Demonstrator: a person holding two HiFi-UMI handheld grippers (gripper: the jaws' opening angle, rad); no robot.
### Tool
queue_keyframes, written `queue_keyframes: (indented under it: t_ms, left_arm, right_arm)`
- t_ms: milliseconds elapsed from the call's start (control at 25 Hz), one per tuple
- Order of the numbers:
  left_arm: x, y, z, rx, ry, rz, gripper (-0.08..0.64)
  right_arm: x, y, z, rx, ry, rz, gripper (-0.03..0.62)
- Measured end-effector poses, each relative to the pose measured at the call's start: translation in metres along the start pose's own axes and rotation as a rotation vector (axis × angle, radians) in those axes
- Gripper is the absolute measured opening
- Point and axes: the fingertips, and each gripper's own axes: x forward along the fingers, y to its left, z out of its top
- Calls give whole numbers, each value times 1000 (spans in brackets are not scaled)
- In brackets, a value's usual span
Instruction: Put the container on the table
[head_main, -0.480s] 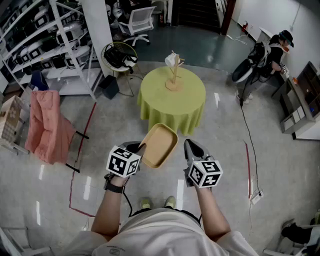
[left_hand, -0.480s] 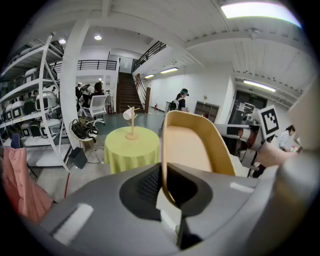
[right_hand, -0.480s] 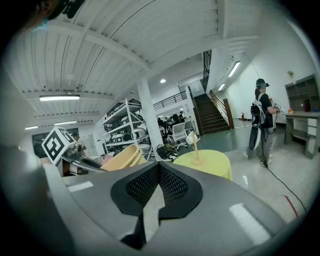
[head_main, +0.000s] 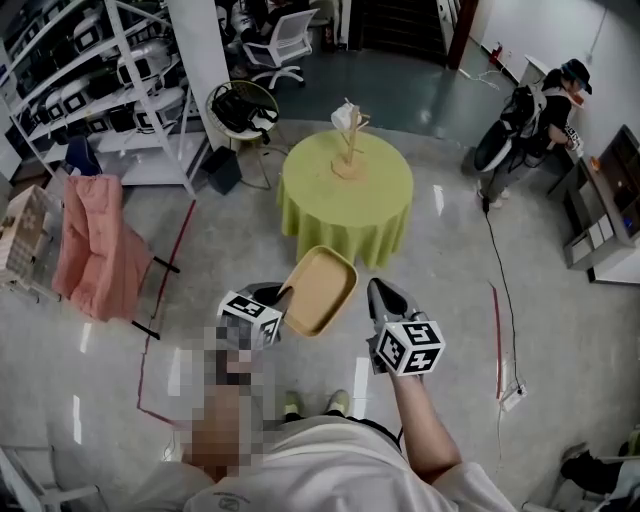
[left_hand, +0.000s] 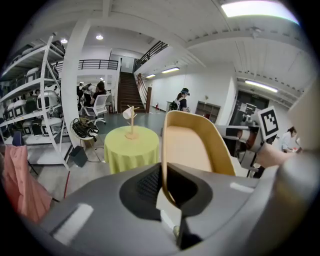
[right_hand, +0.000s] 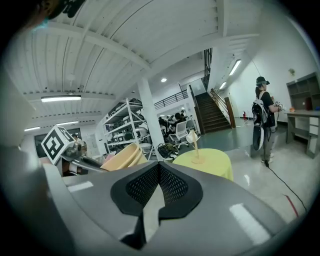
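Note:
A tan, shallow tray-like container (head_main: 320, 289) hangs in the air in front of me, tilted. My left gripper (head_main: 283, 296) is shut on the container's (left_hand: 187, 148) near rim, which runs between the jaws. My right gripper (head_main: 382, 297) hangs to the container's right, shut with nothing in it; the container (right_hand: 122, 157) shows at the left of its view. Ahead stands the round table (head_main: 385, 203) with a yellow-green cloth; a wooden cup stand (head_main: 348, 140) with a white cup is on it. The table (left_hand: 131, 148) is still some way off.
White shelving (head_main: 100, 80) full of gear runs along the left. A pink cloth on a frame (head_main: 92, 250) stands left of my path. A person (head_main: 545, 105) stands by a desk at the far right. Red tape lines and a cable (head_main: 500, 290) cross the glossy floor.
The view has crept slightly toward the table. Both grippers and the container keep the same pose.

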Motion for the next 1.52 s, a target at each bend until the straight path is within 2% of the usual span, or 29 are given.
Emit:
queue_keyframes:
  t_ms: [800, 1200, 1520]
  left_arm:
    - [28, -14, 15, -71, -39, 99, 18]
    - [52, -3, 22, -87, -32, 93, 18]
    - [83, 31, 37, -98, -29, 64, 18]
  right_arm:
    - [-9, -45, 8, 39, -27, 71, 10]
    - [9, -55, 8, 36, -23, 77, 11]
    - [53, -66, 15, 34, -13, 54, 11]
